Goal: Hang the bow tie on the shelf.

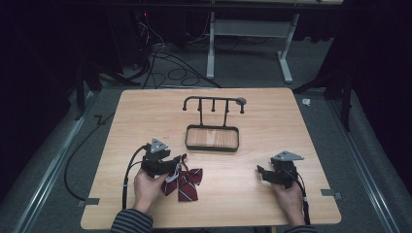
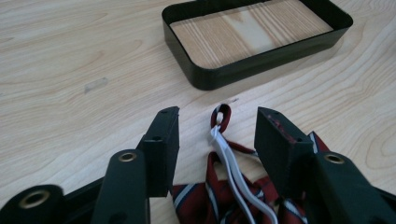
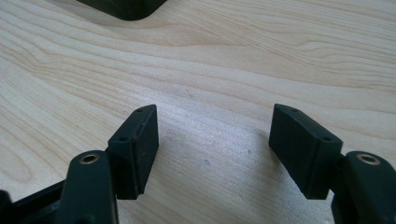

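Left gripper [image 1: 171, 165] sits lower left of the high view, over a dark-red striped bow tie [image 1: 183, 182] lying on the table [image 1: 252, 204]. In the left gripper view we see its jaws partly apart, the tie's white strap [image 2: 229, 156] running up between them, pads not pressing it. Nothing gripped. Black tray [image 1: 212, 138] with its hanger rack [image 1: 214, 103] sits at frame centre, just above the tie. Right gripper [image 1: 265, 173] at lower right, well apart from the tie, jaws wide open over bare wood.
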